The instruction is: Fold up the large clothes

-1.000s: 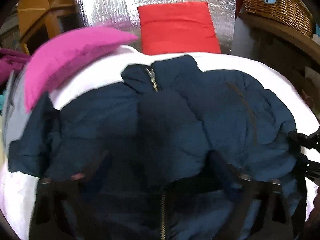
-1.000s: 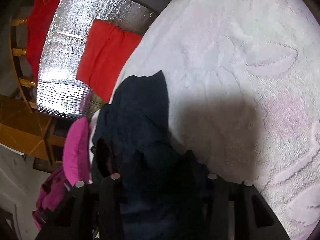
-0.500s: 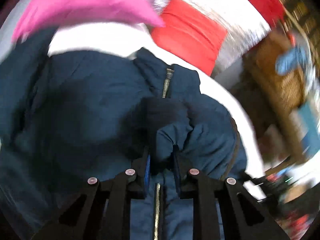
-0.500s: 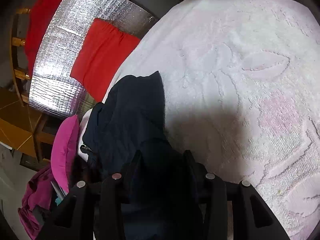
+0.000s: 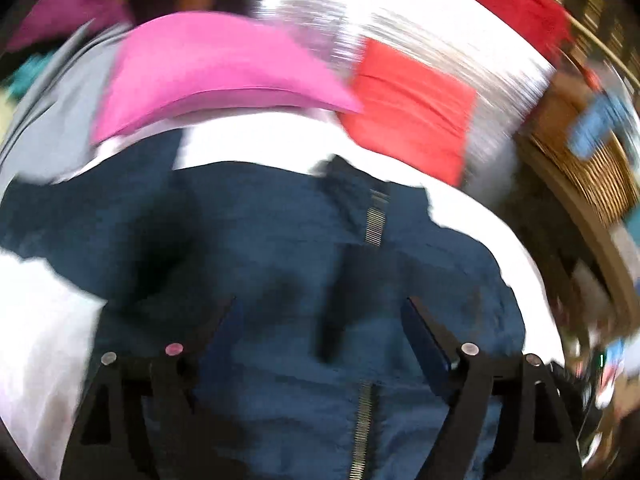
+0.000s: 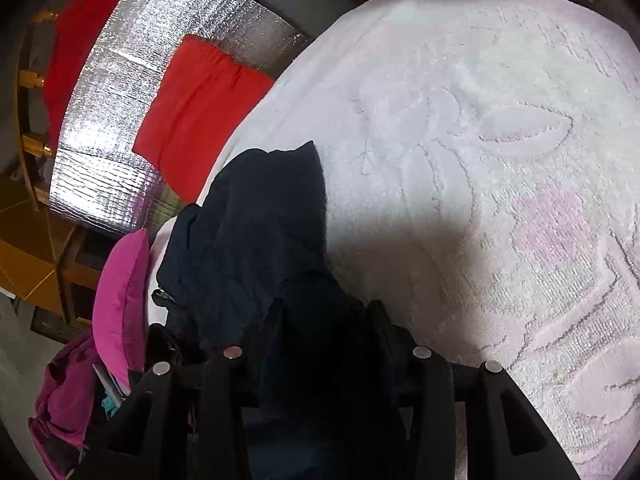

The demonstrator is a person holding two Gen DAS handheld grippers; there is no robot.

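Note:
A navy padded jacket (image 5: 280,248) with a metal zip (image 5: 376,220) lies spread on a white, flower-patterned blanket (image 6: 500,160). The left wrist view is blurred. My left gripper (image 5: 320,308) hovers above the jacket's middle; its jaws are opening and stand wide, with no cloth pinched between them. In the right wrist view, a thick bunch of the jacket (image 6: 256,216) fills the gap of my right gripper (image 6: 326,306), whose fingers press on the dark fabric from both sides.
A pink cushion (image 5: 208,68) lies at the blanket's far left. Behind it stand a red cushion (image 5: 408,120) and a silver foil panel (image 6: 132,92). A wicker basket (image 5: 592,176) sits on a wooden shelf to the right. Purple clothes (image 6: 60,412) are heaped beside the bed.
My left gripper pinched a fold near the zip, then let it go and spread wide while pulling back and up. The right gripper kept still on its bunch of jacket.

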